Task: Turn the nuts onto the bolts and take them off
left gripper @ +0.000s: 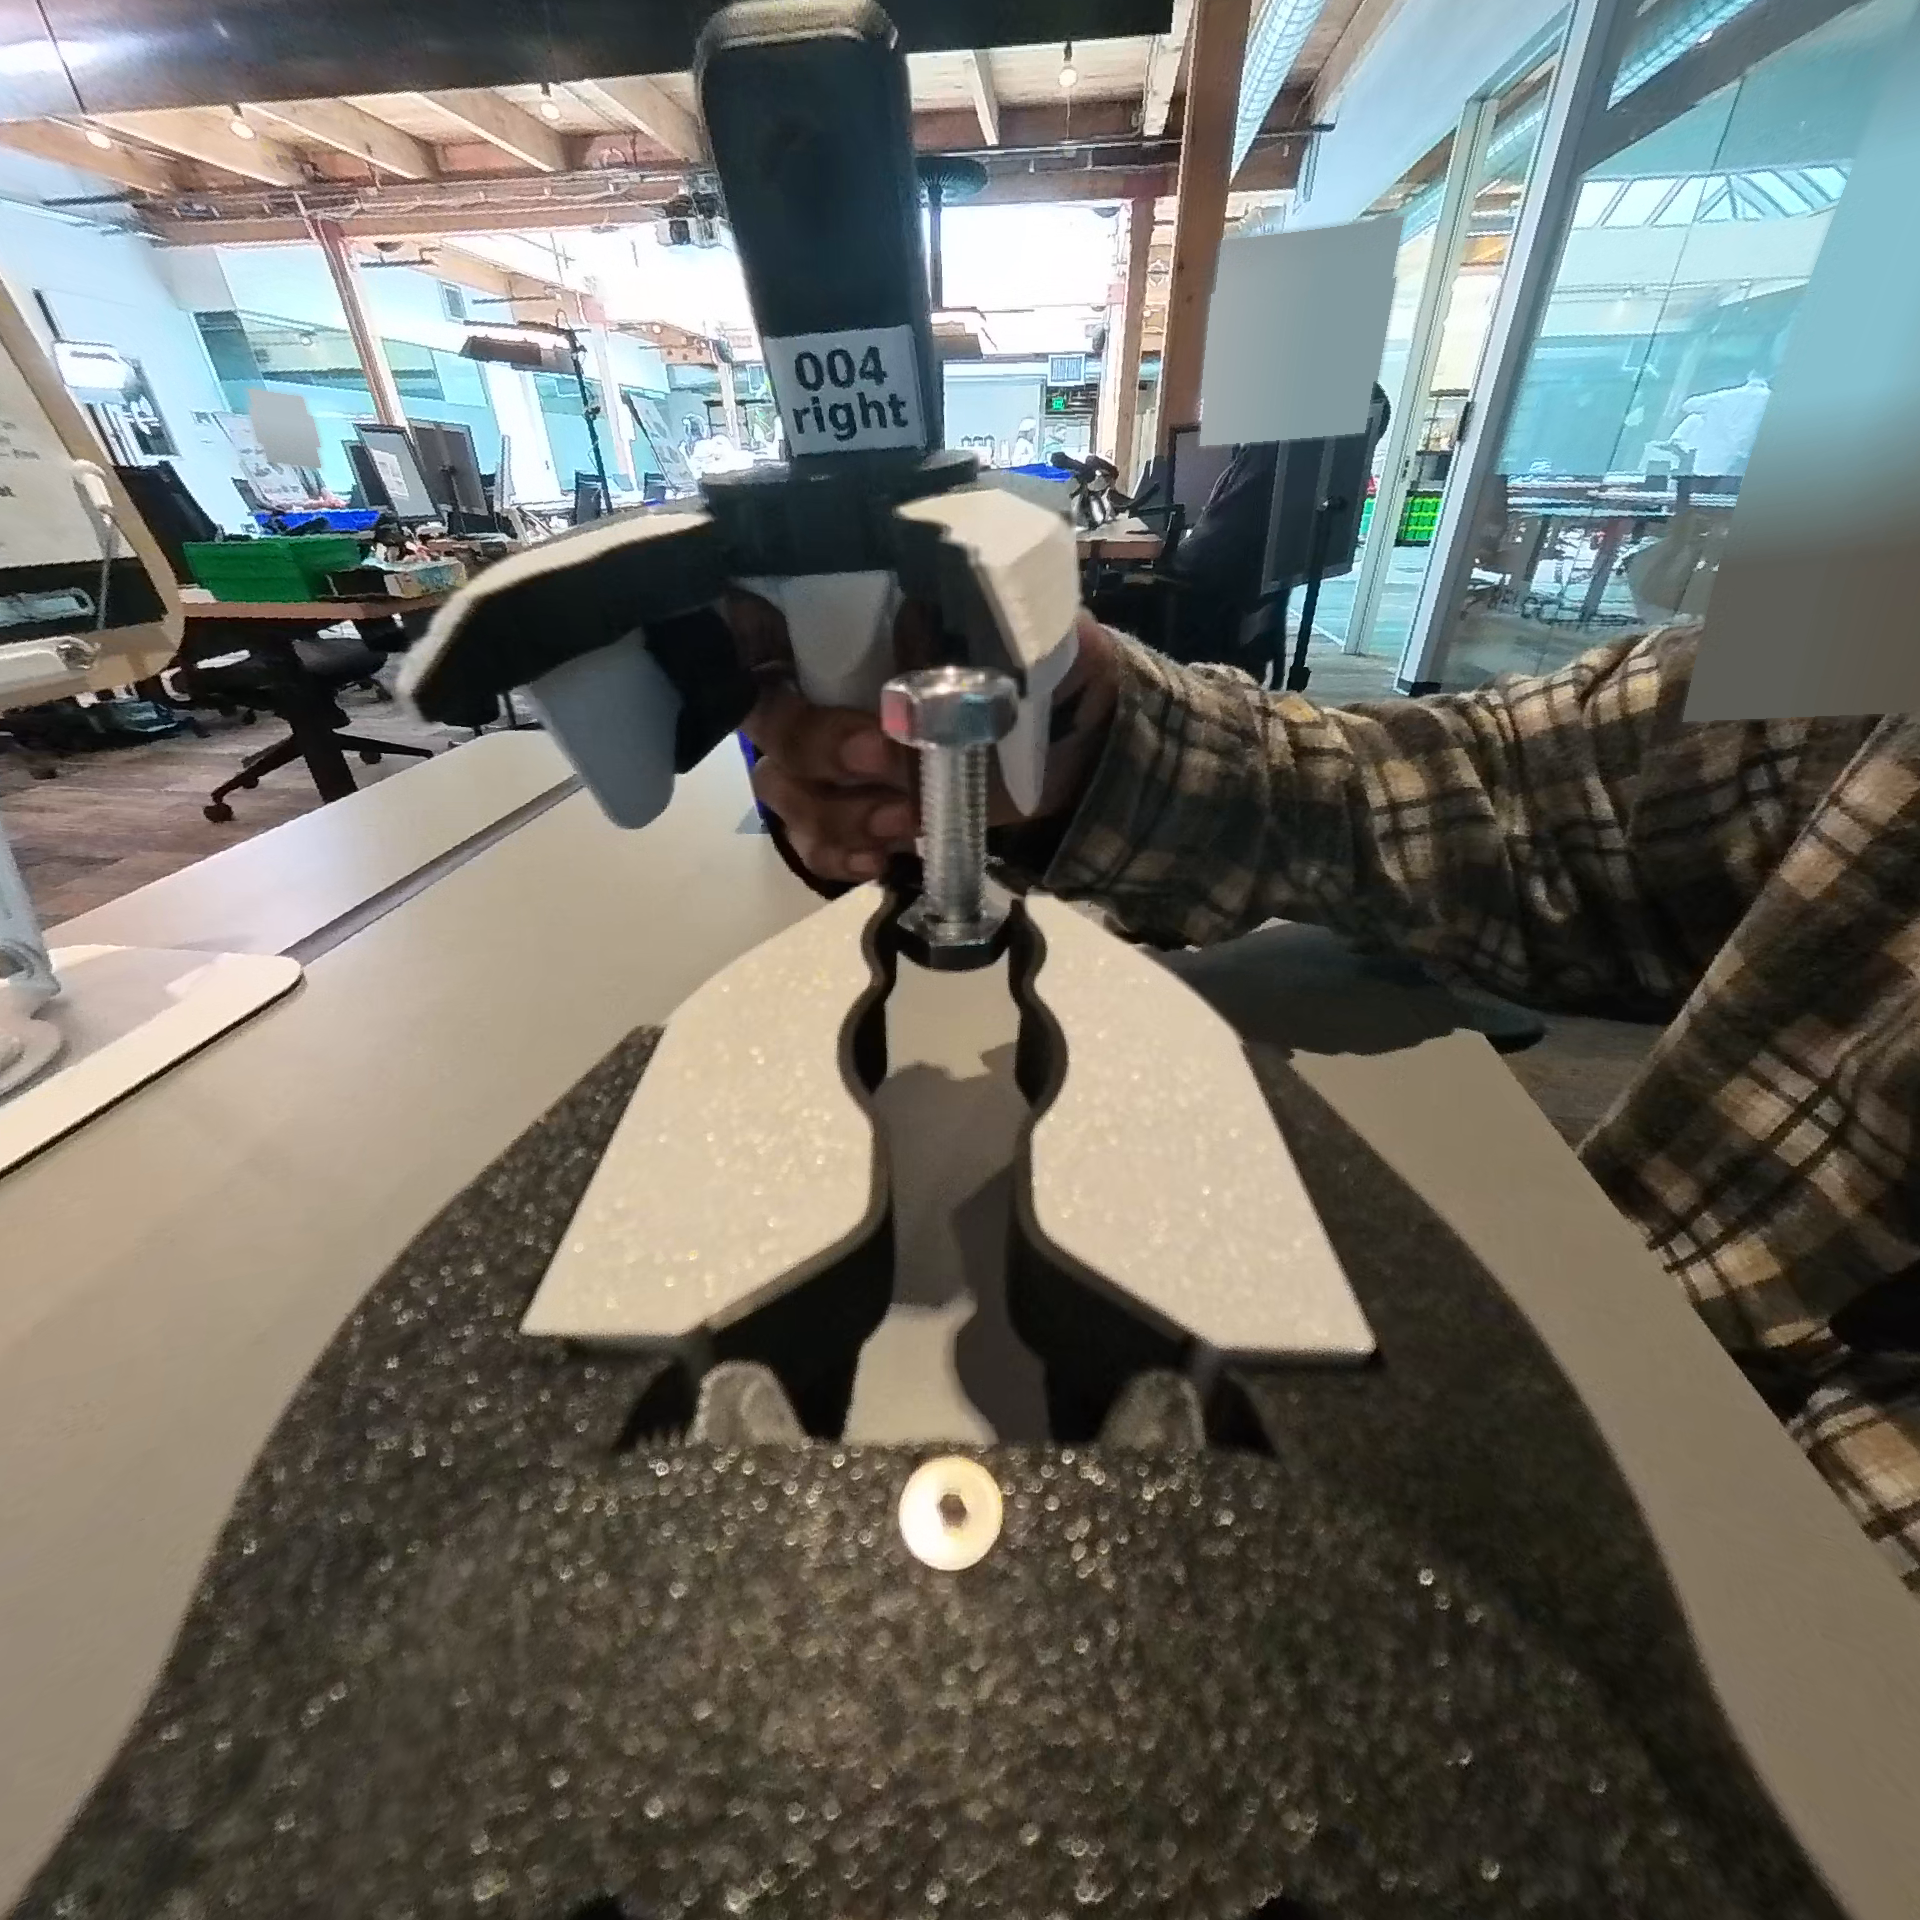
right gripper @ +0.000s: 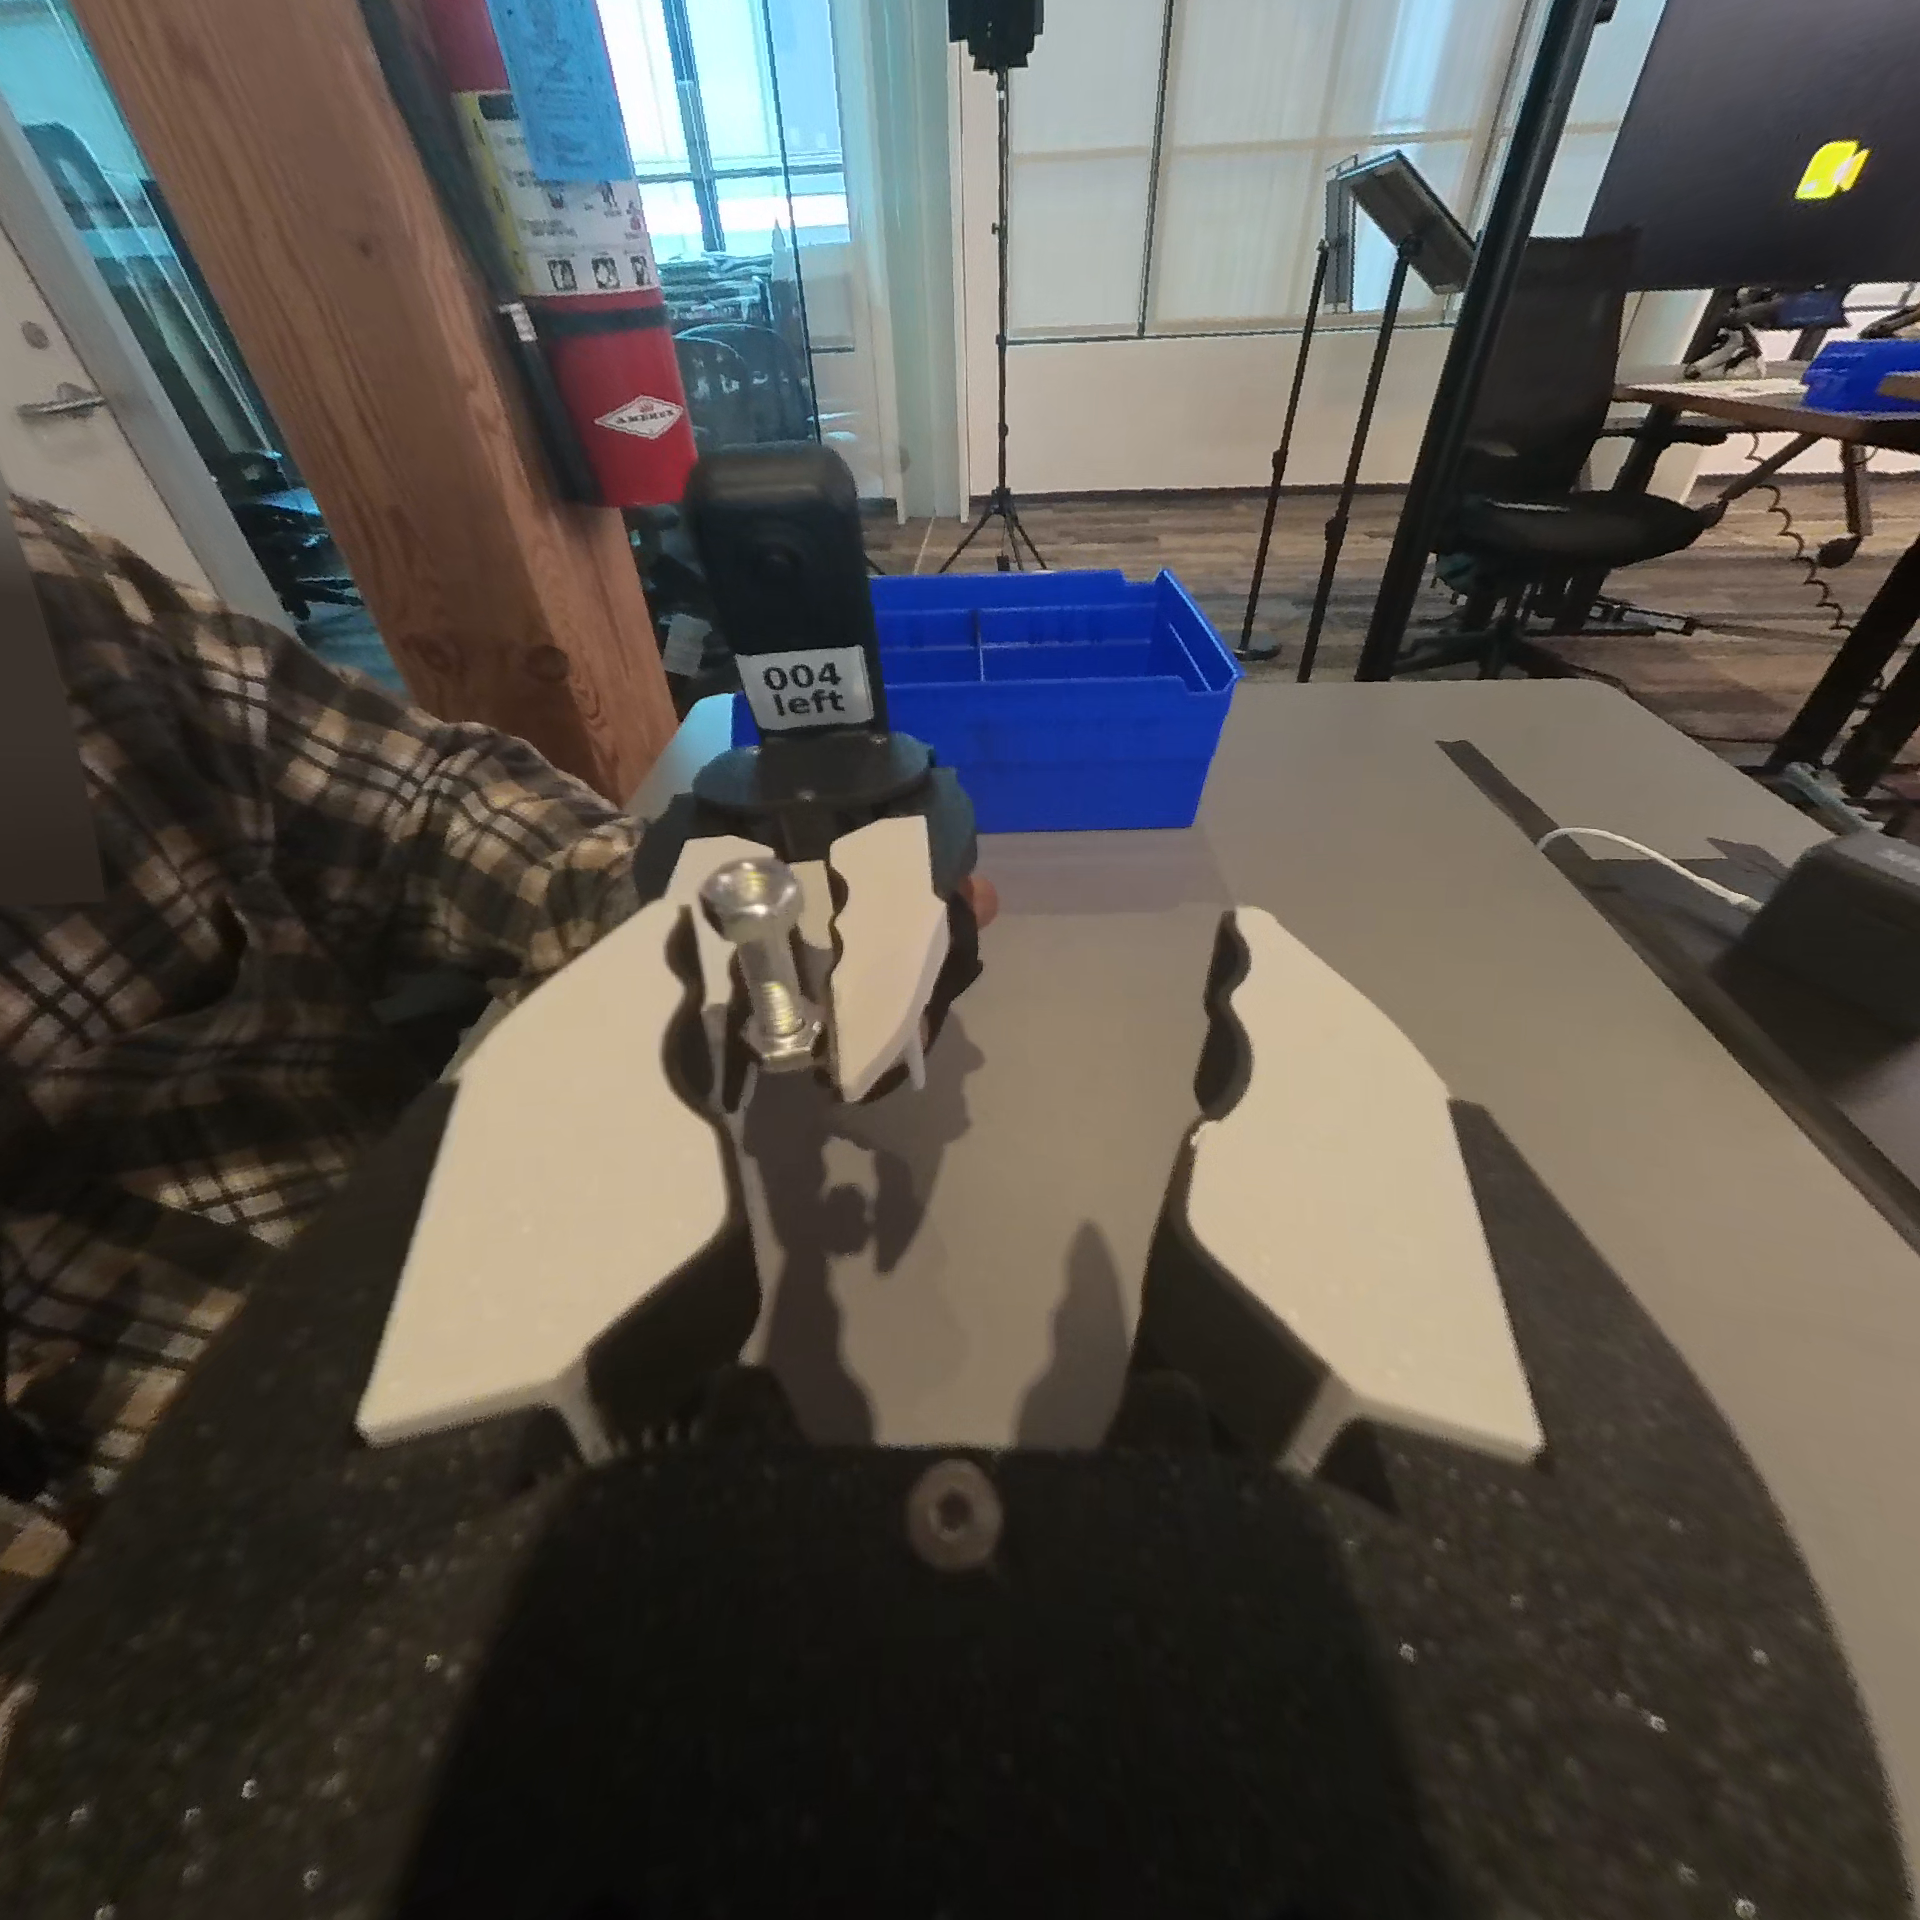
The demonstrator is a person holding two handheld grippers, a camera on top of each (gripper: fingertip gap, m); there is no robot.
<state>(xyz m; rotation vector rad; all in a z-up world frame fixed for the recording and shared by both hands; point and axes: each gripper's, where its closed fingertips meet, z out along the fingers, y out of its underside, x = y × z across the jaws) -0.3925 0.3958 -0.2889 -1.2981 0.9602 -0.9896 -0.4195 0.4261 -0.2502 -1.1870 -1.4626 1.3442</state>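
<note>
A silver hex-head bolt (left gripper: 948, 800) stands upright, head on top, with a silver nut (left gripper: 951, 923) threaded at its lower end. My left gripper (left gripper: 951, 935) is shut on the nut and holds the pair above the grey table (left gripper: 364, 1195). My right gripper (left gripper: 831, 805) faces it from behind the bolt, its jaws open and empty on either side of the bolt head. In the right wrist view my right gripper (right gripper: 956, 925) is wide open. The bolt (right gripper: 764, 966) and nut (right gripper: 787, 1044) stand by its left finger (right gripper: 582, 1143), held by the left gripper (right gripper: 790, 1060).
A blue divided bin (right gripper: 1091, 727) stands at the table's far edge. A dark device with a white cable (right gripper: 1818, 935) lies at the right. A white stand base (left gripper: 156, 1018) rests on the left. A plaid sleeve (left gripper: 1455, 810) reaches in. My hands' fingertips stand some 5 cm from each other.
</note>
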